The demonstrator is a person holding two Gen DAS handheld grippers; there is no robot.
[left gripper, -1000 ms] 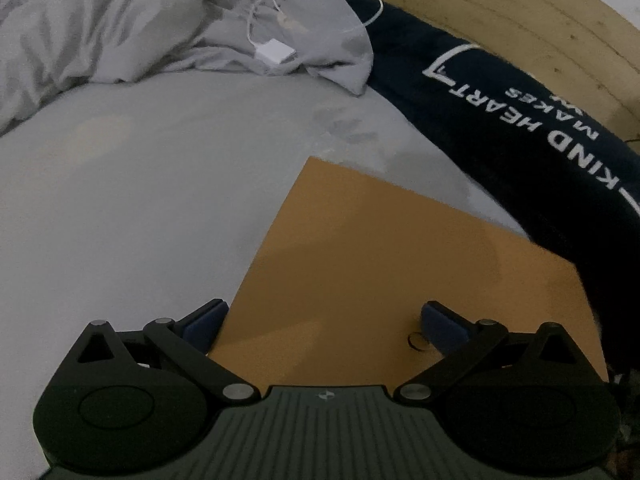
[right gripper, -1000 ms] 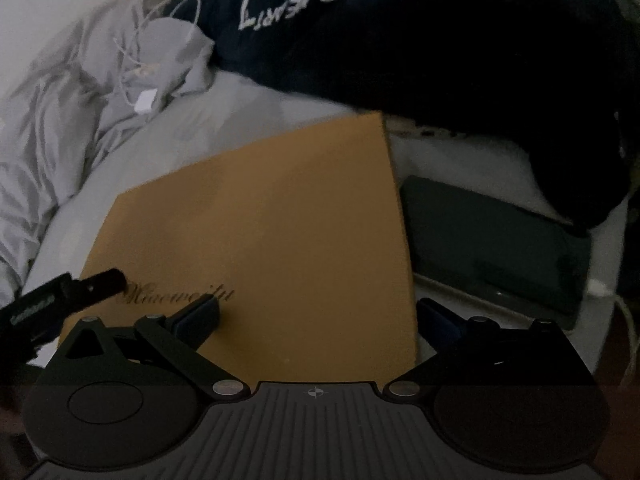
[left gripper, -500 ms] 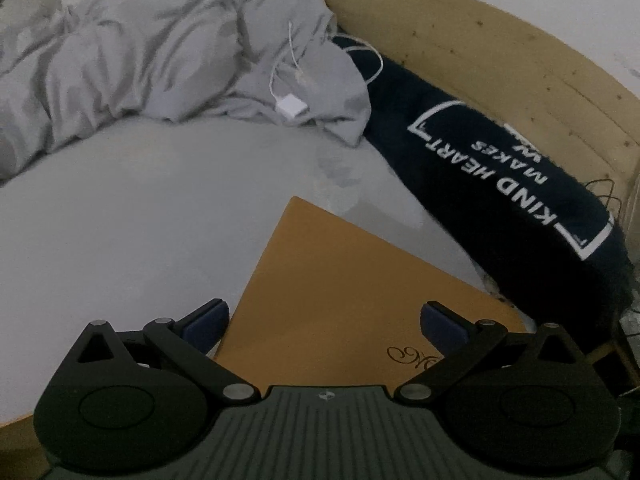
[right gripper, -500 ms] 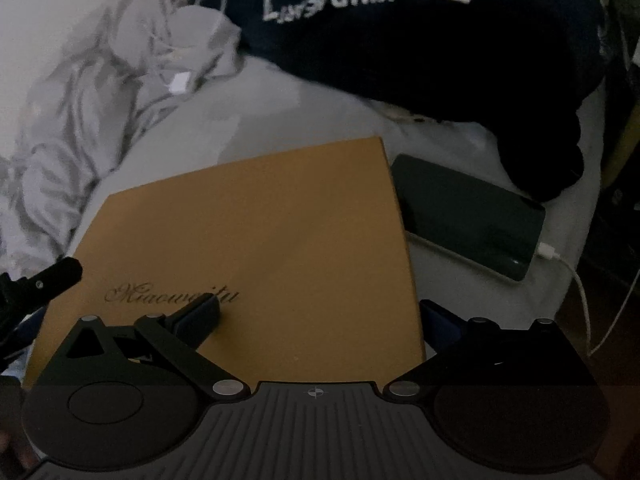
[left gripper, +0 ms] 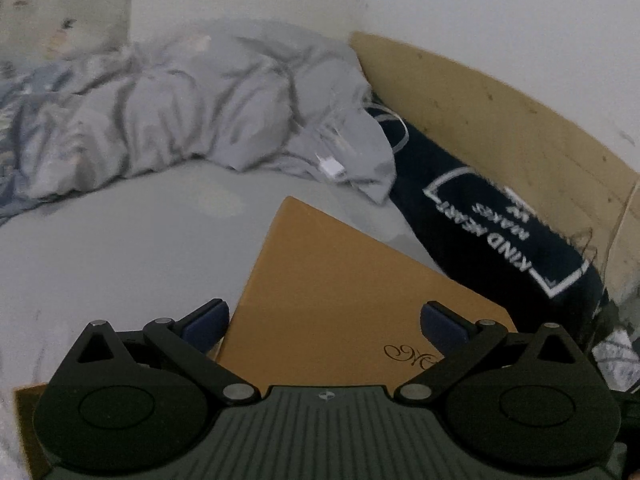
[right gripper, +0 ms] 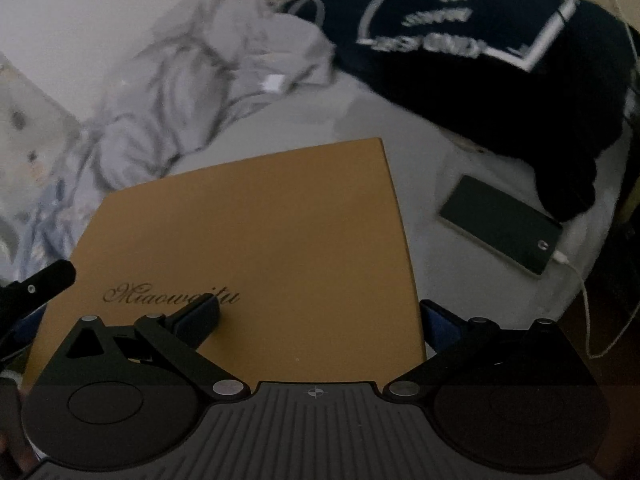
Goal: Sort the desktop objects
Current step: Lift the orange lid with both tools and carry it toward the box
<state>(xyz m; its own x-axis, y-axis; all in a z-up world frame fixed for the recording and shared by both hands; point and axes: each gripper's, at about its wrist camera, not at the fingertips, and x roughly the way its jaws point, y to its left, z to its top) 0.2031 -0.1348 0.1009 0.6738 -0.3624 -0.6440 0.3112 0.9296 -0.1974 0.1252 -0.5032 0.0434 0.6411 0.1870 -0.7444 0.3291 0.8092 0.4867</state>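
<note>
A flat tan box lid (left gripper: 340,292) with script lettering lies on the grey bed sheet; it also shows in the right wrist view (right gripper: 260,240). My left gripper (left gripper: 324,322) is open, its blue-padded fingers spread over the lid's near left part. My right gripper (right gripper: 320,314) is open over the lid's near right edge, with the left finger above the lettering. The tip of the left gripper (right gripper: 48,280) shows at the lid's left side. A dark phone (right gripper: 500,224) with a white cable plugged in lies right of the lid.
A crumpled grey duvet (left gripper: 180,120) with a white charger (left gripper: 332,168) lies at the back. A navy cushion with white print (left gripper: 500,232) leans along the wooden headboard (left gripper: 500,120). The sheet (left gripper: 120,248) lies left of the lid.
Both grippers have pulled back and risen, so the lid looks smaller and more of the bed, wall and phone is in view. Both stay open.
</note>
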